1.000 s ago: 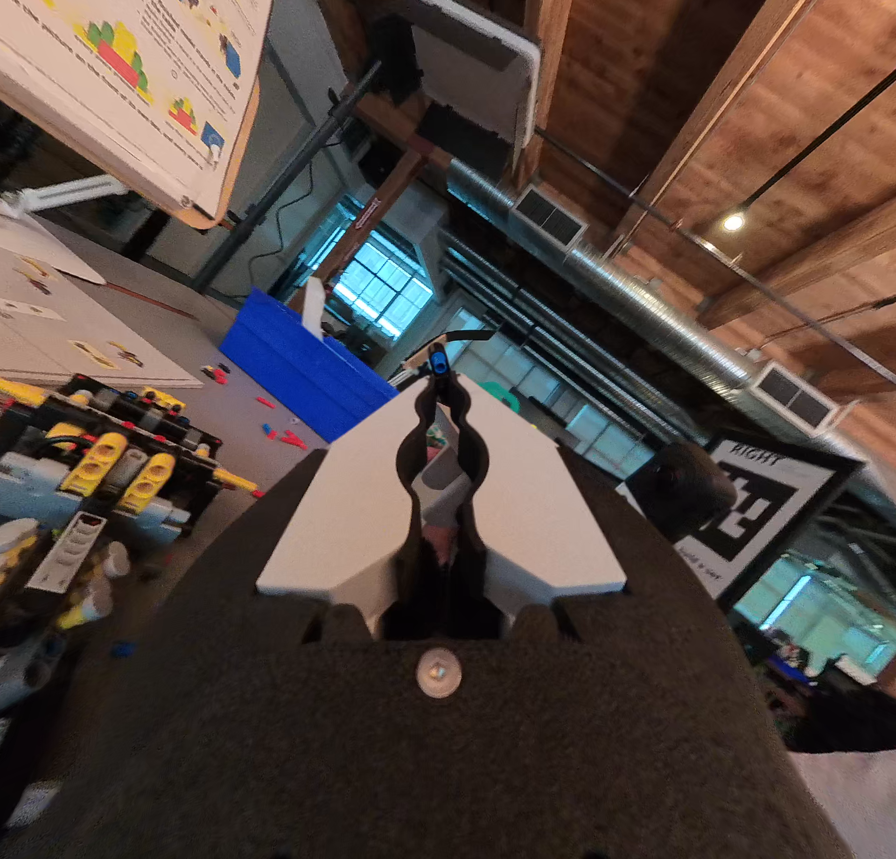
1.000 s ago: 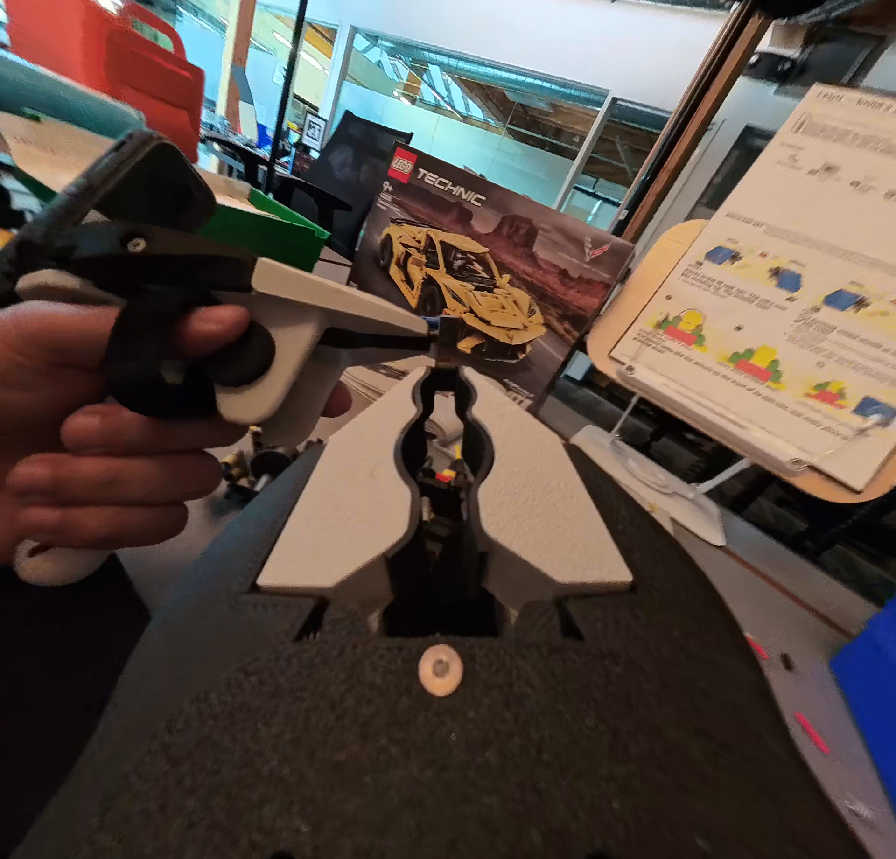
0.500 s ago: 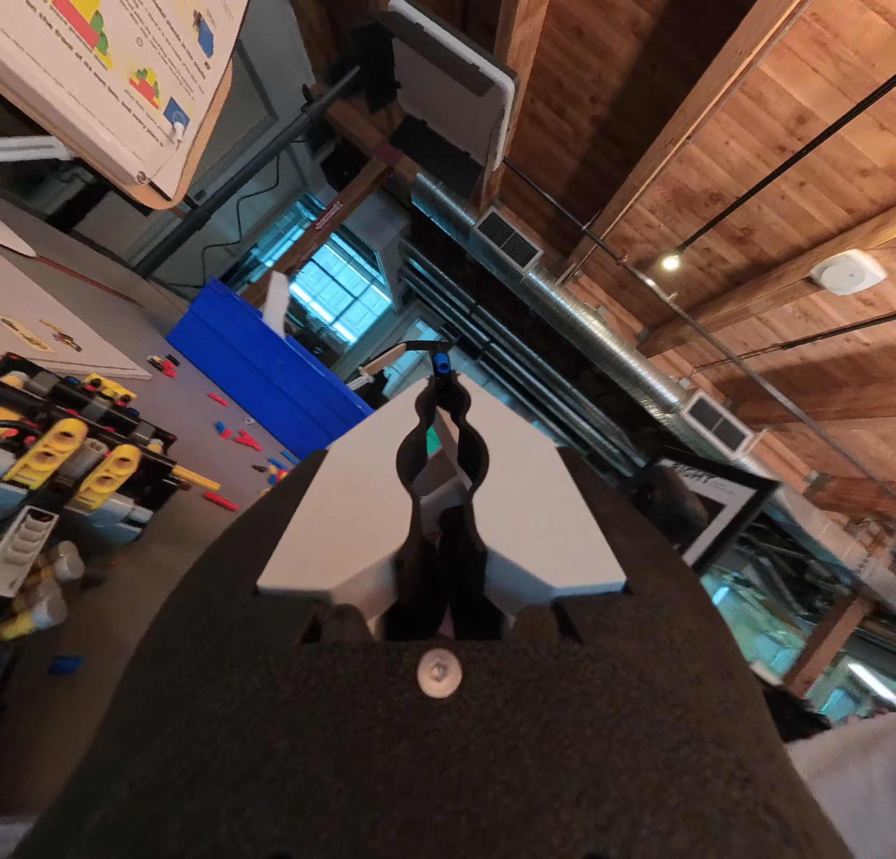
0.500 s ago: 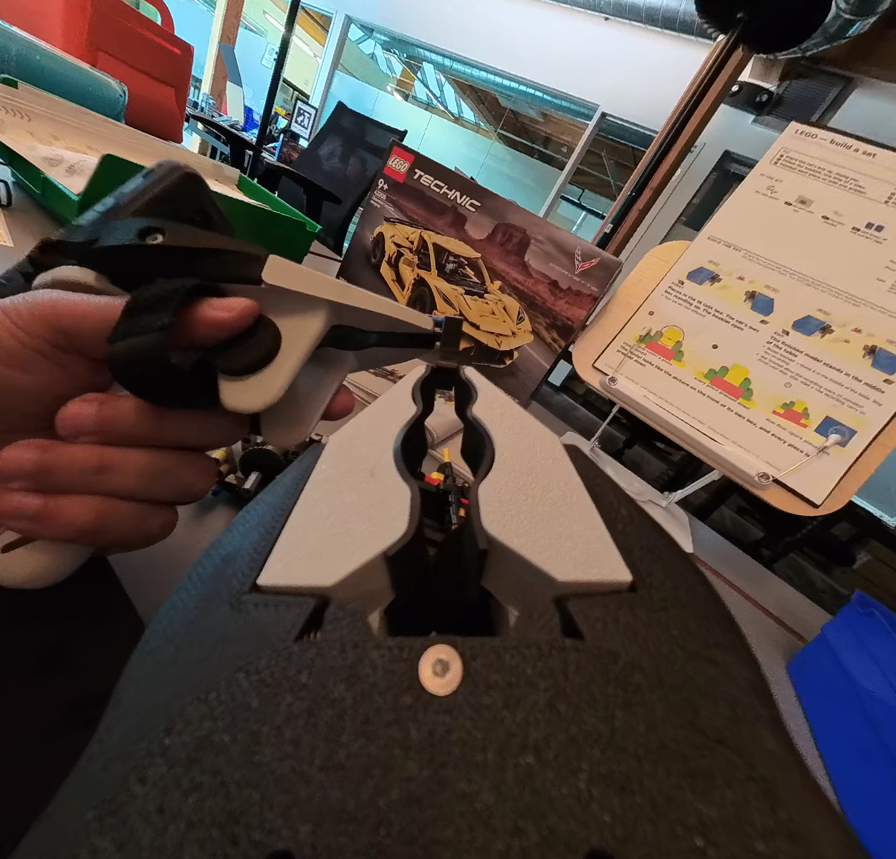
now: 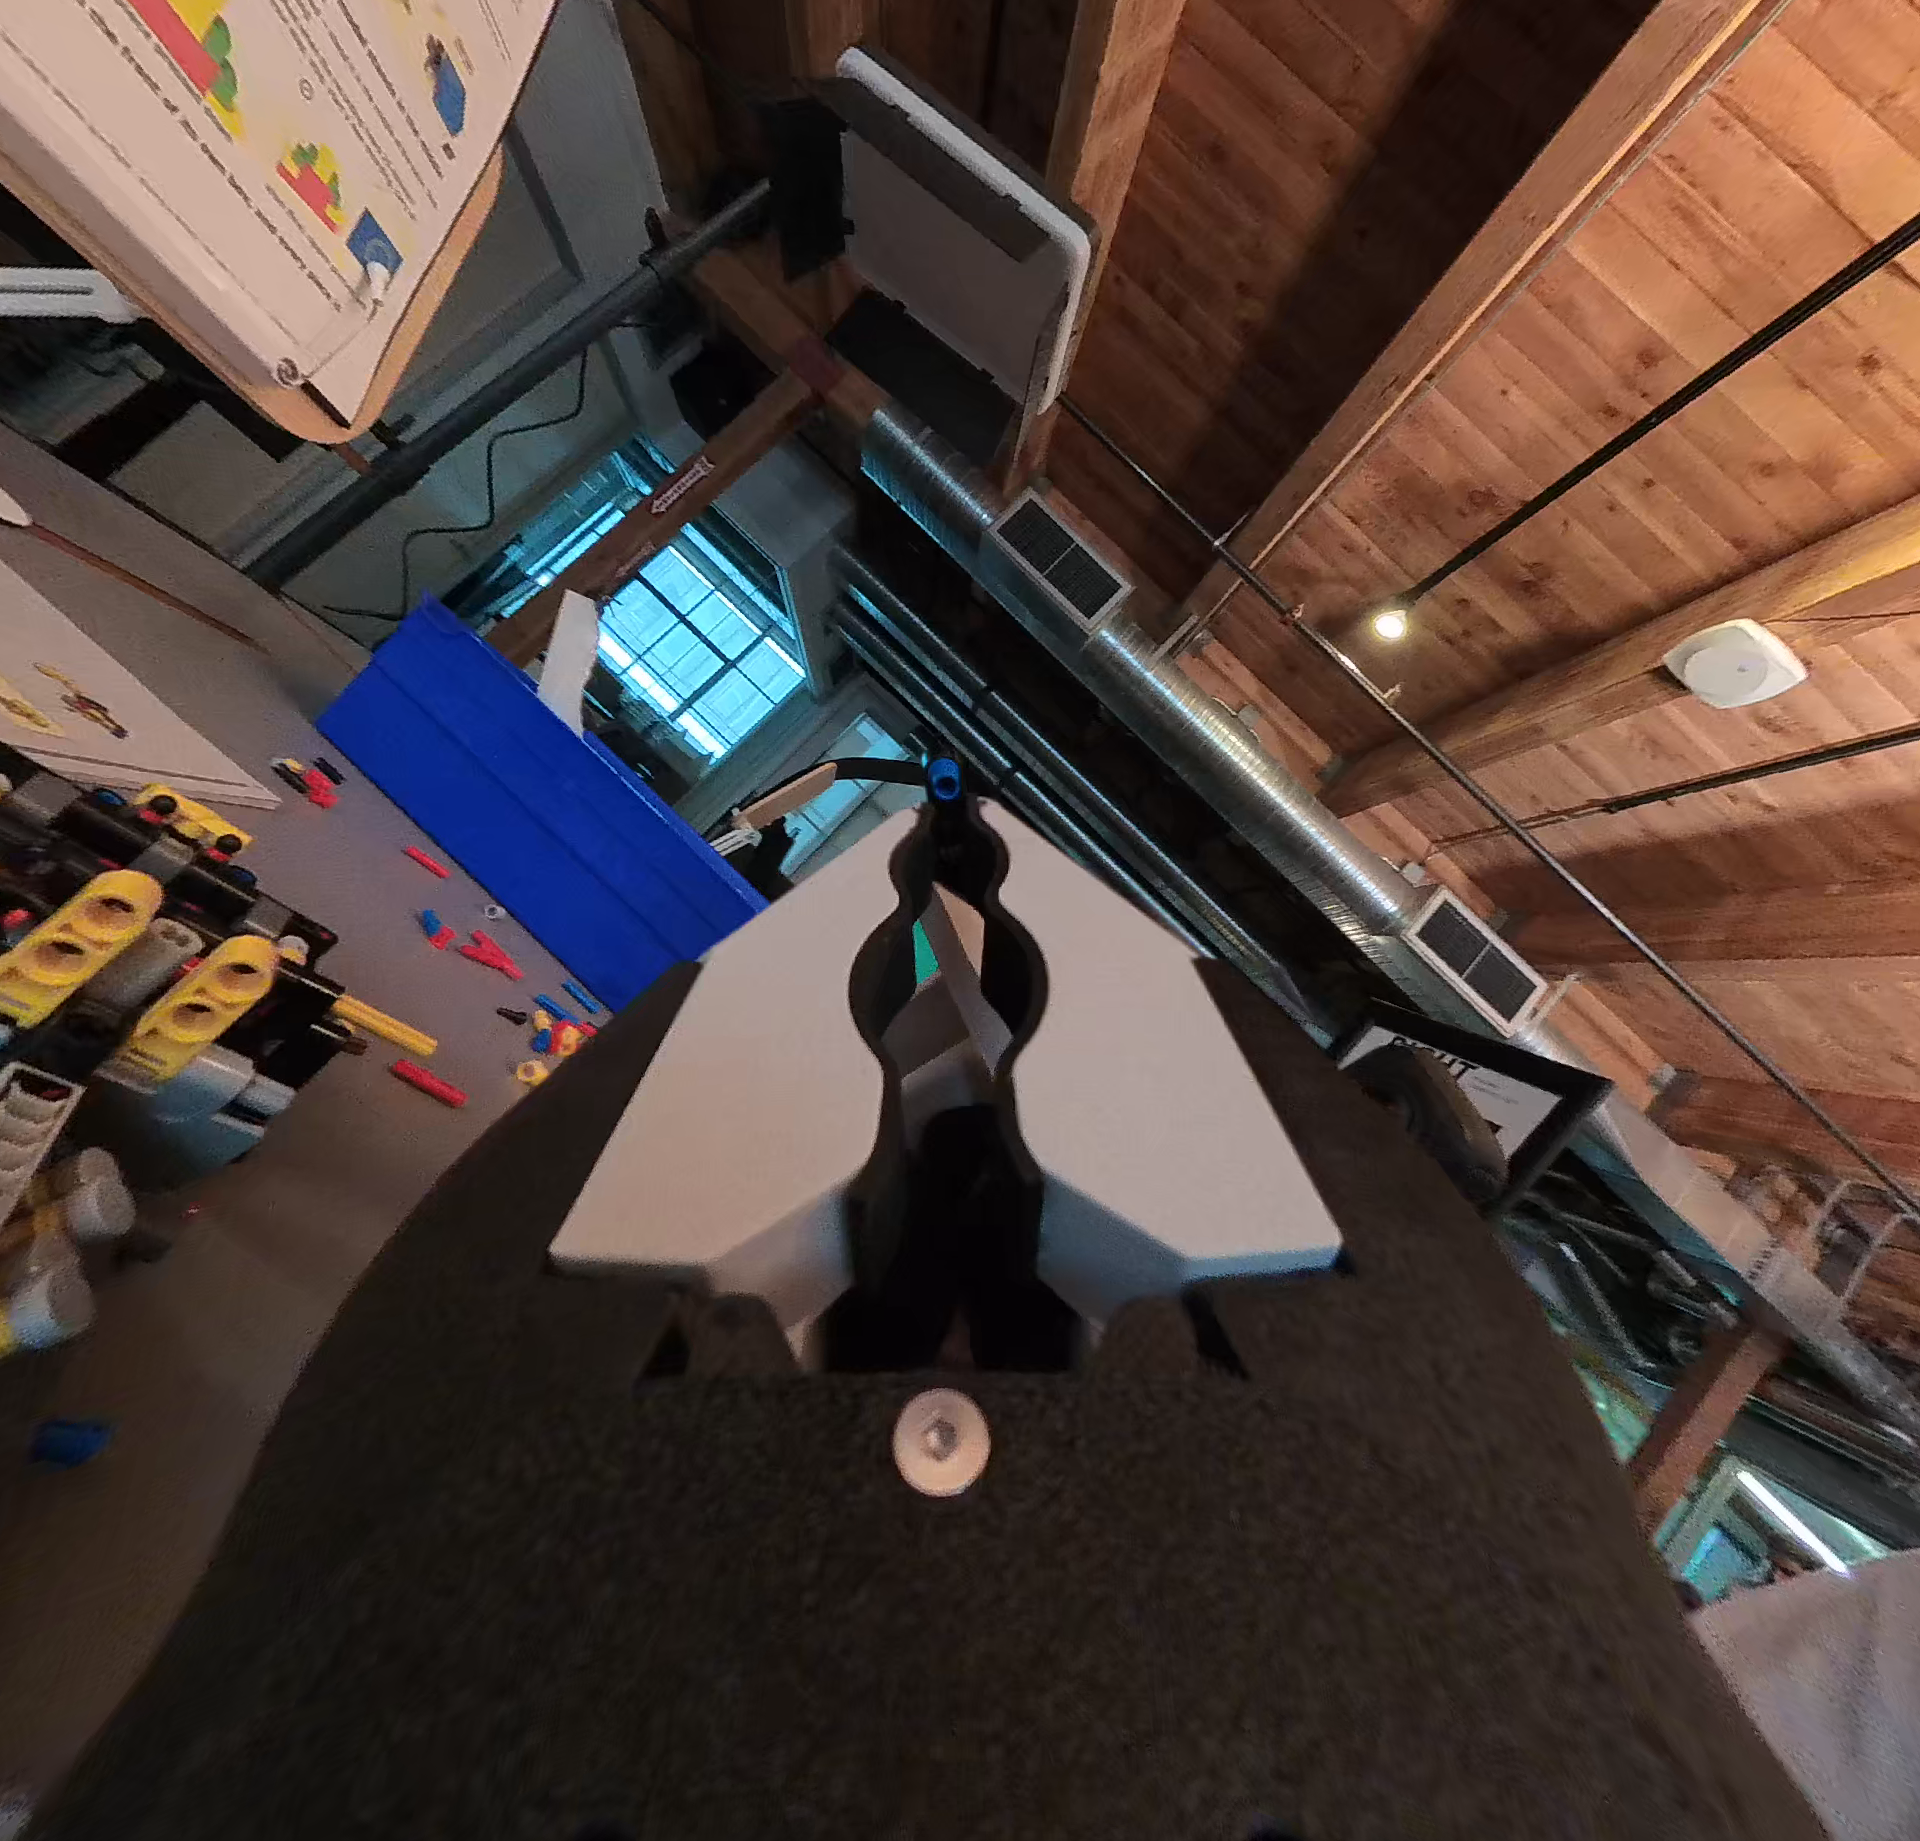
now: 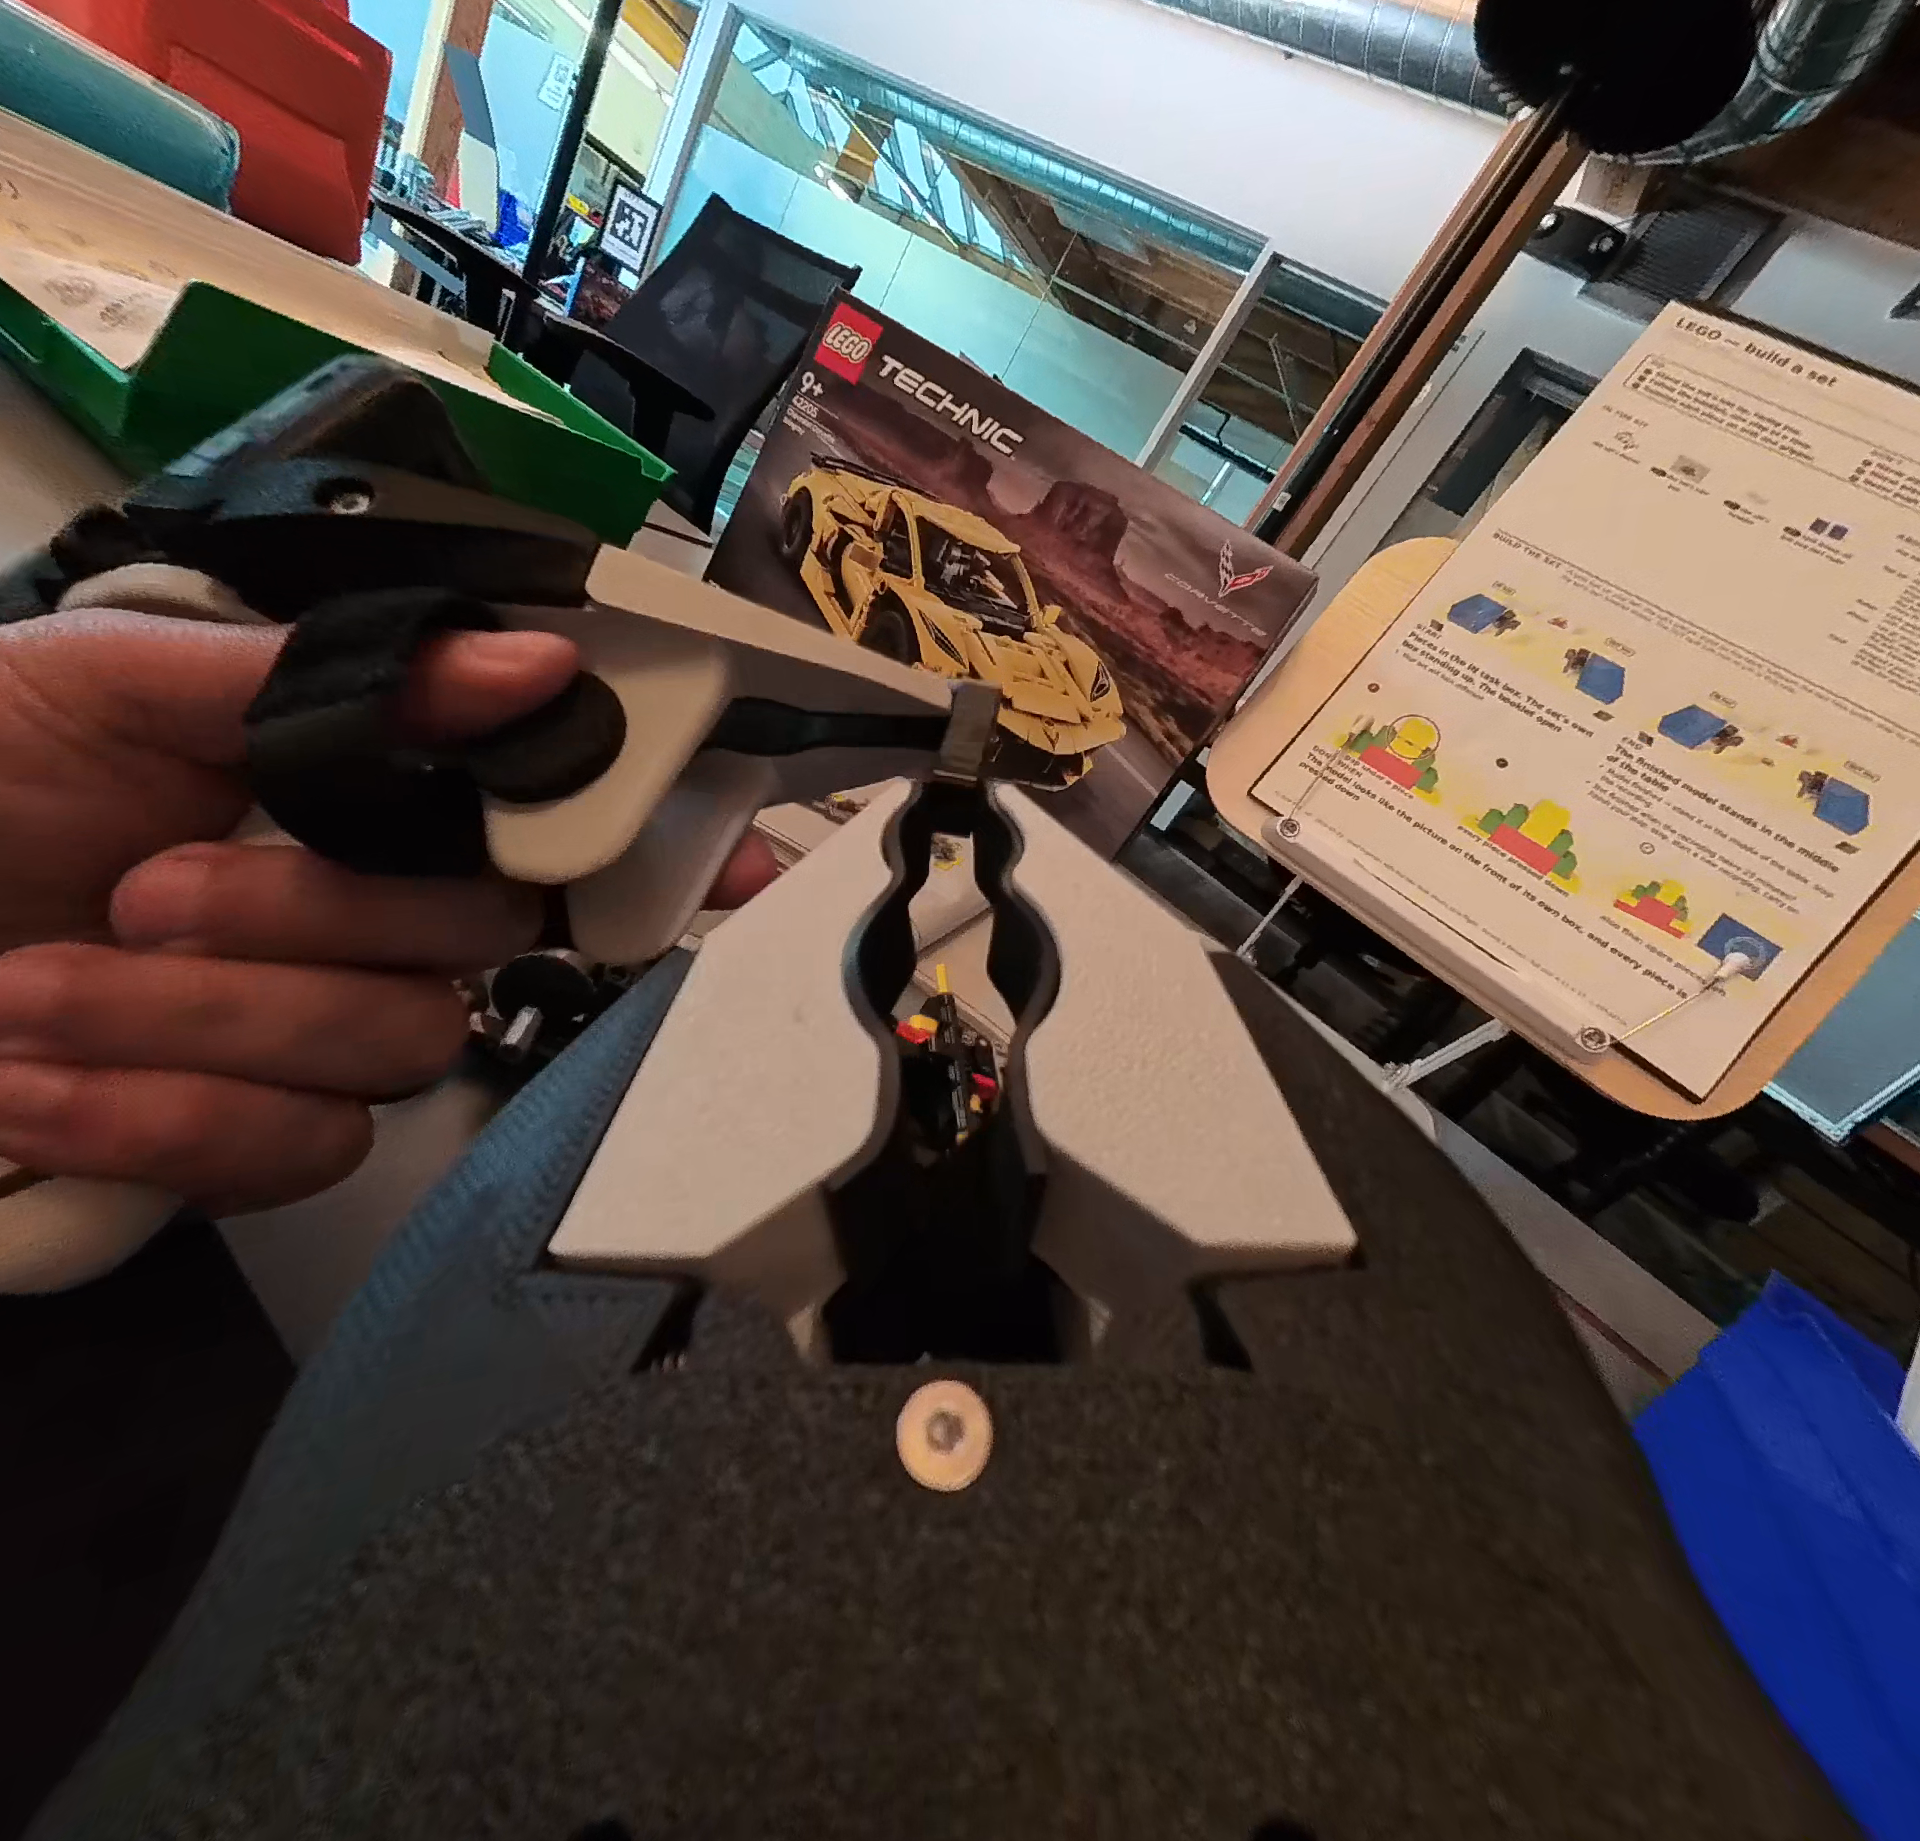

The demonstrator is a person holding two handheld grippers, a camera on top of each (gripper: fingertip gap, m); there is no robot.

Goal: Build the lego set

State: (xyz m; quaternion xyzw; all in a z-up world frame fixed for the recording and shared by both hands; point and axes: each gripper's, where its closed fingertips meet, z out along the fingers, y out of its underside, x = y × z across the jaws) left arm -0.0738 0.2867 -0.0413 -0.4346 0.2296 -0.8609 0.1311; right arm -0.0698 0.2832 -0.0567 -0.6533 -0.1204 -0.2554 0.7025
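Left gripper (image 5: 943, 799): tilted up toward the wooden ceiling; its jaws are pressed together on a small blue cylindrical lego pin (image 5: 942, 779), which is held at the very tips.
Left gripper, far view (image 6: 961, 742): seen from the side in the right wrist view, gripped by a person's hand (image 6: 208, 877); a small grey lego piece (image 6: 968, 733) is seen at its tips, just above the right gripper's tips.
Right gripper (image 6: 948, 804): the jaws are drawn nearly together; whether anything is pinched cannot be told.
Blue plastic bin (image 5: 540, 815): set on the grey table (image 5: 343, 1147); its contents are hidden by its wall, save for a white sheet rising above the rim.
Green plastic tray (image 6: 343, 378): printed paper sheets are held in it.
Red plastic container (image 6: 239, 66): placed behind the green tray; contents not visible.
Partly built black-and-yellow lego model (image 5: 135, 981): laid on the table at the left, well apart from the held pin.
Loose red, blue and yellow lego pieces (image 5: 488, 970): scattered on the table between model and blue bin.
Lego set box with a yellow car picture (image 6: 997, 586): stood upright behind the gripper tips.
Instruction sheet on a wooden board (image 6: 1621, 731): propped at the right.
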